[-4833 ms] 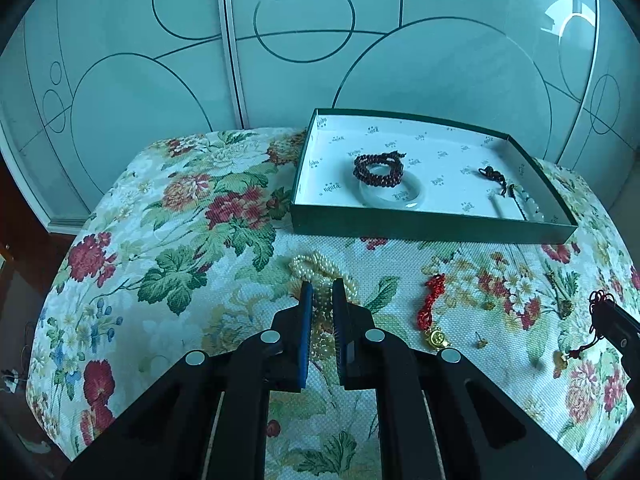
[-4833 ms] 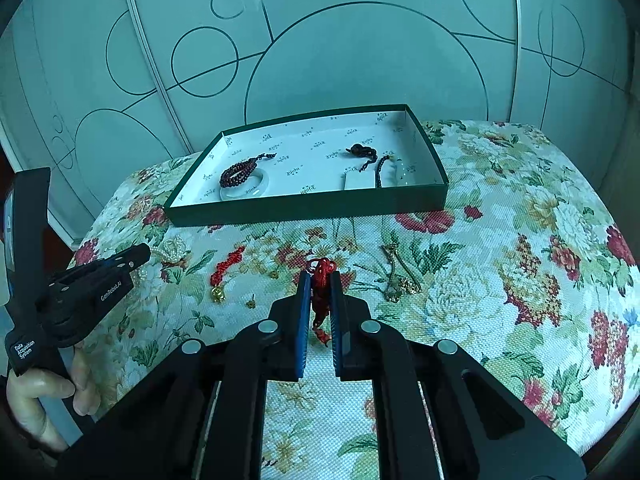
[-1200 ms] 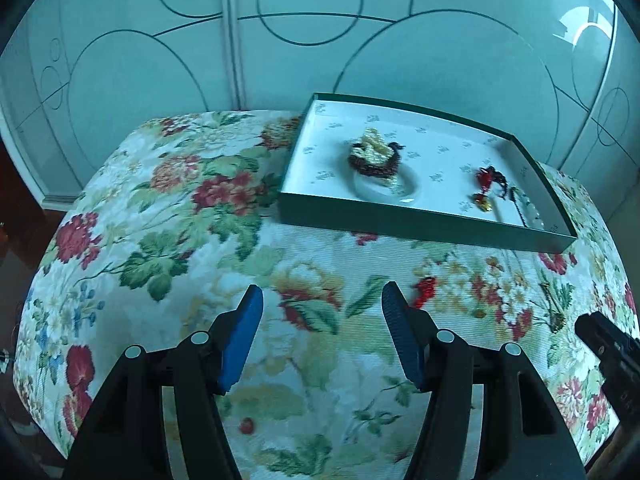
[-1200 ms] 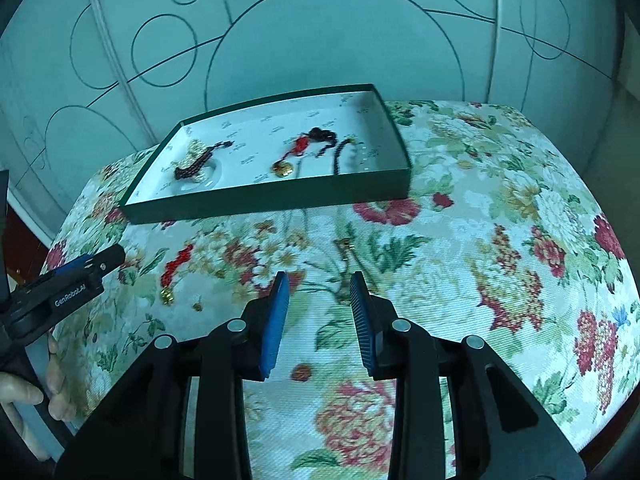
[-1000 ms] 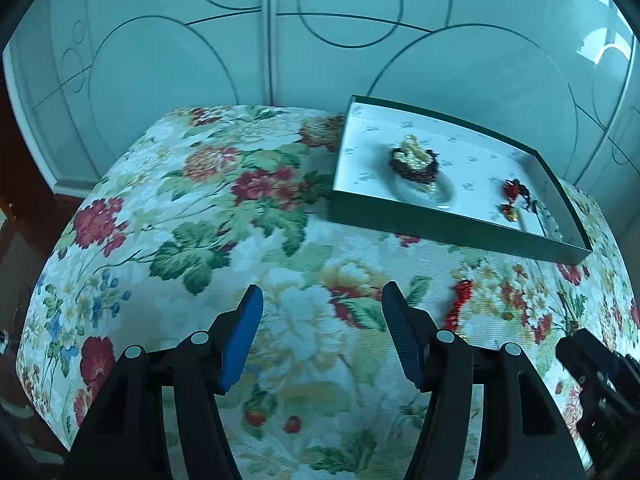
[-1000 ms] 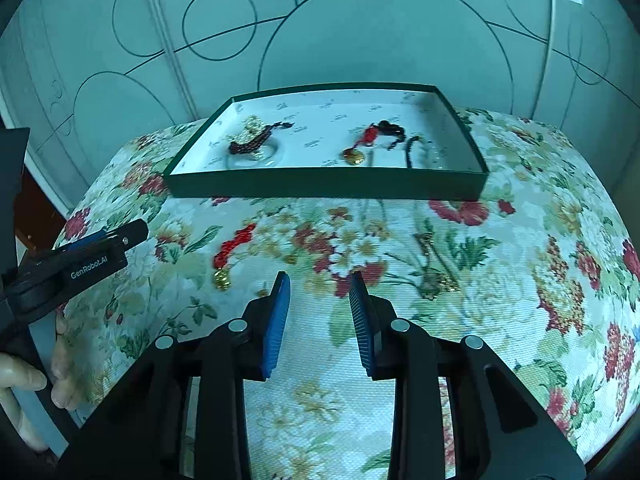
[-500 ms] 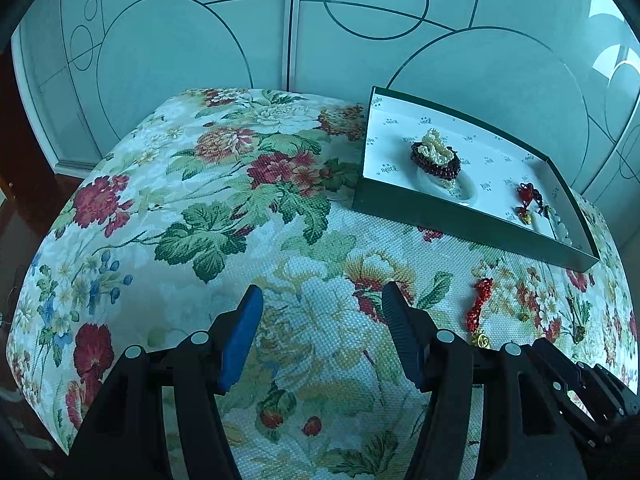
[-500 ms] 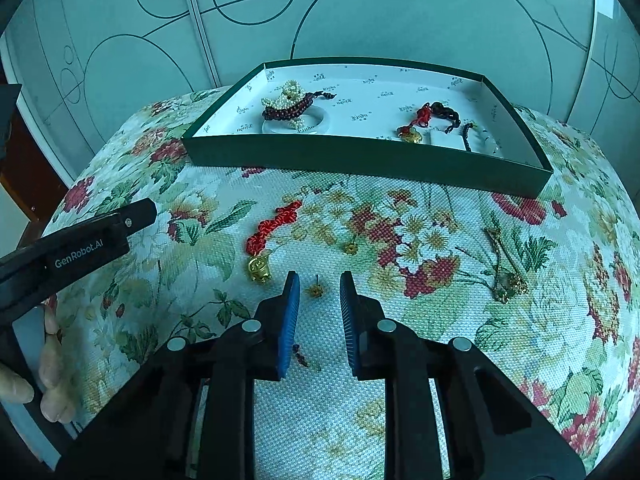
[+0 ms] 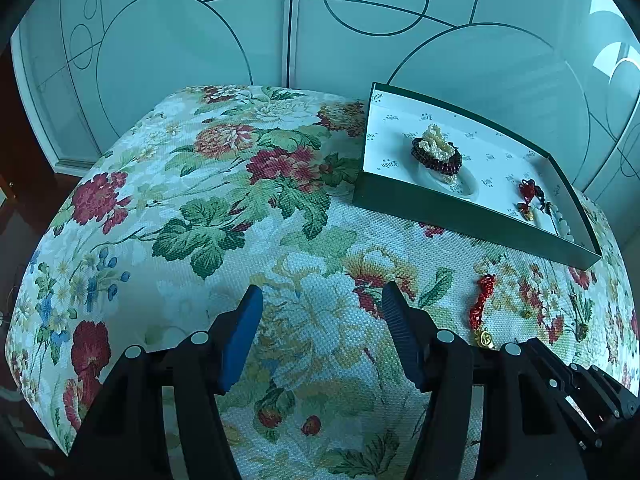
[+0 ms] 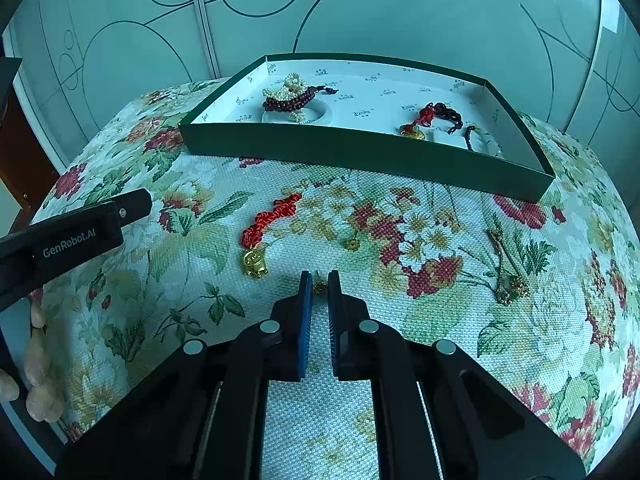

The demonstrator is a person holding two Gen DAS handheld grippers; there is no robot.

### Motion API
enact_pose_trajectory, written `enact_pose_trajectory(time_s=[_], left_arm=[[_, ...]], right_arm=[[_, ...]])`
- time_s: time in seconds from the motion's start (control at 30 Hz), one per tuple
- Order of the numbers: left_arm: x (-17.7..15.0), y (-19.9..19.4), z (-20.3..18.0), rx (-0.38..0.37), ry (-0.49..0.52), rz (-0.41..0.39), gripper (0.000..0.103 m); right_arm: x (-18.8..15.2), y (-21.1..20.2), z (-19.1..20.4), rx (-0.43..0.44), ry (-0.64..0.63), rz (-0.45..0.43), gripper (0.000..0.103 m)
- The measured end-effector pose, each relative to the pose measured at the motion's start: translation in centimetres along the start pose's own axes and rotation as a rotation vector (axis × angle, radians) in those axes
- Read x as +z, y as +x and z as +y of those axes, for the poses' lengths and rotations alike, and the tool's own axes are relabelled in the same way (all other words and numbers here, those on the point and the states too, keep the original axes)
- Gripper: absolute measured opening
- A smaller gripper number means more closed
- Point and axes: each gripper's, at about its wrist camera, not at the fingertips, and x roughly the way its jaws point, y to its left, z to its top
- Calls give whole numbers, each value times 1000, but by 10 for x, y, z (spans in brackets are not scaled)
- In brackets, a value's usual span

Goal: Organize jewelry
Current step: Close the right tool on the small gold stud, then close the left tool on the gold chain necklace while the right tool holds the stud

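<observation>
Right gripper (image 10: 318,278) jaws nearly closed around small gold stud (image 10: 319,287) on cloth (image 10: 460,320), left gripper (image 9: 322,300) jaws wide open, empty, red charm (image 10: 264,232) near left, box (image 10: 360,152) far.

A cream woven tablecloth (image 9: 280,280) is covered with a floral print of red and pink blooms, green leaves and small blue flowers at the near left. At the far right, a shallow rectangular box (image 10: 360,152) is coloured dark green outside and white inside, dotted with small dark logos. In it, cream pearl beads (image 10: 292,84) are laid over dark maroon beads (image 10: 288,102). On the cloth, a bright red knotted cord with a gold charm (image 10: 260,232) is seen. Behind, pale teal panels (image 9: 180,60) are marked with thin dark circles and arcs.
</observation>
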Motion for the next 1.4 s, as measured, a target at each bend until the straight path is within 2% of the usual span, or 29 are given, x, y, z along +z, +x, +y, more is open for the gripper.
enact_pose_trajectory(time_s=[0.37,0.7,0.9,1.1,1.4], left_arm=[[0,-4,-6,2,14,-7,61],[-6,-14,-32,-11,78,-19,61],[-12,-23,-67,-48,144,-22,61],[-20,-24,-119,-110,216,-2,61],[-29,-18,-196,-197,294,29,61]], right_arm=[[-1,-6,-10,-1,30,-2,8],[-1,-24,-58,-62,125,-34,8],[-4,-36,-104,-121,210,-47,8],[-10,-44,-147,-174,290,-54,8],[-20,-52,-187,-223,360,-57,8]])
